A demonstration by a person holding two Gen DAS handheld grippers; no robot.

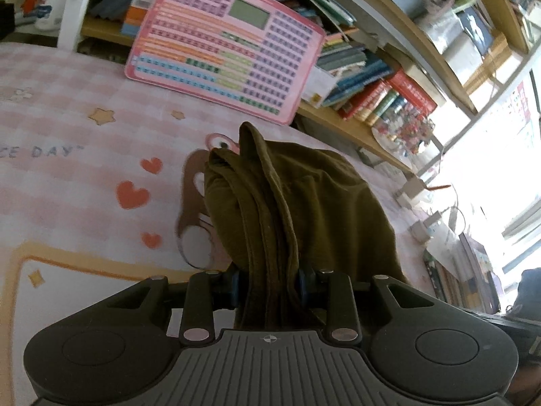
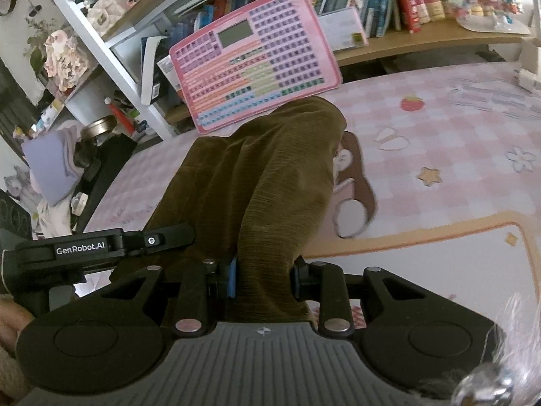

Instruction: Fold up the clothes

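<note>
Both the left gripper (image 1: 270, 284) and right gripper (image 2: 263, 279) pinch the bunched olive-brown ribbed garment (image 2: 270, 169) above the pink checked cartoon-print bed cover (image 2: 439, 128), toward twelve o'clock; mid-fold, it seems, needing laying flat.

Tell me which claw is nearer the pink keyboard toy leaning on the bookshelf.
Cannot tell: both are well short of the keyboard toy. The left claw and right claw each clamp the brown garment over the mat, side by side.
</note>
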